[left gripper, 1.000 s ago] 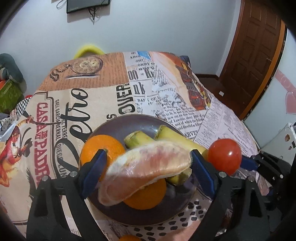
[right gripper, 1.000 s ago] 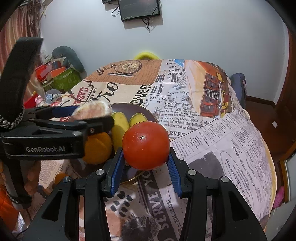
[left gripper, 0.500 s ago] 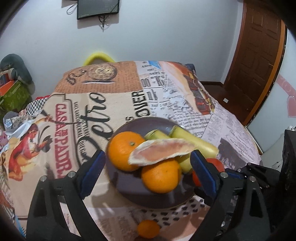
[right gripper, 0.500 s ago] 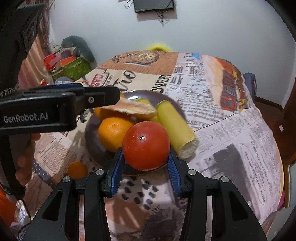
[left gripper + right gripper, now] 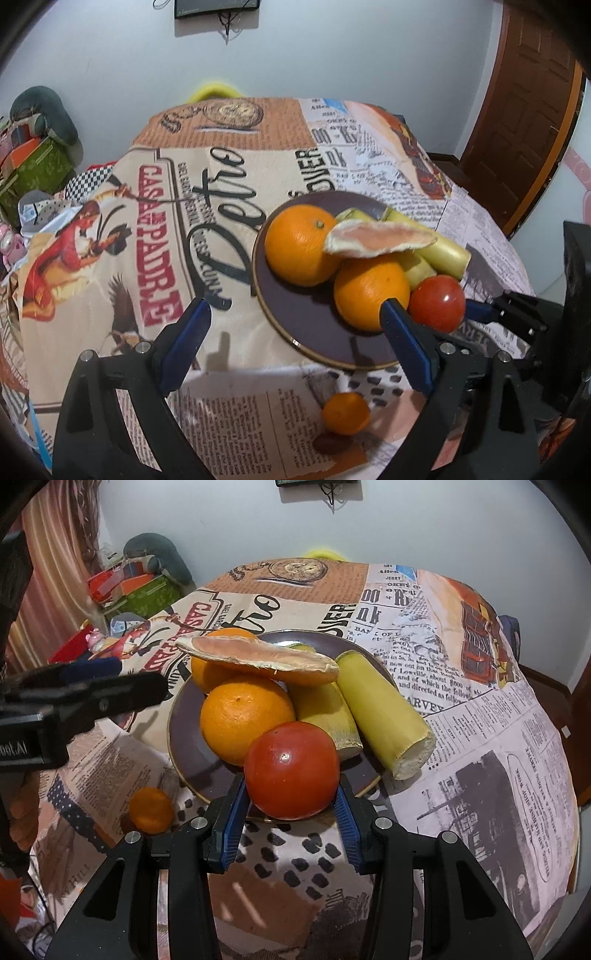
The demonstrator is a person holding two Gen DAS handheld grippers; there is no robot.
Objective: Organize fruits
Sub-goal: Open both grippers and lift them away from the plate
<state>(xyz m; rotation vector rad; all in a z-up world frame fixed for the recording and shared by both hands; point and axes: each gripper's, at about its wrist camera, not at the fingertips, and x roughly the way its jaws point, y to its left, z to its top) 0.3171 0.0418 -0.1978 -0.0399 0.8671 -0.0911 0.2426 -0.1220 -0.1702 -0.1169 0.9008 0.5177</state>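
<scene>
Right gripper (image 5: 291,805) is clamped on the tomato (image 5: 291,770), blue pads pressing both its sides; I see it held over the near rim of the dark plate (image 5: 184,753). Just ahead of my right tool sit 2 oranges: the near orange (image 5: 243,720) touching the tomato, the far orange (image 5: 218,653) behind it. On top of both lies the grapefruit wedge (image 5: 258,659). Ahead-right of the tomato are 2 yellow-green stalk pieces (image 5: 384,710), one poking past the plate's edge. Left gripper (image 5: 295,343) is spread wide with nothing between its fingers; it sits off to the left of my right tool, above the newspaper-print tablecloth (image 5: 147,229). Small mandarin (image 5: 345,413) lies on the cloth, near the plate, down-left of the tomato, apart from both tools.
</scene>
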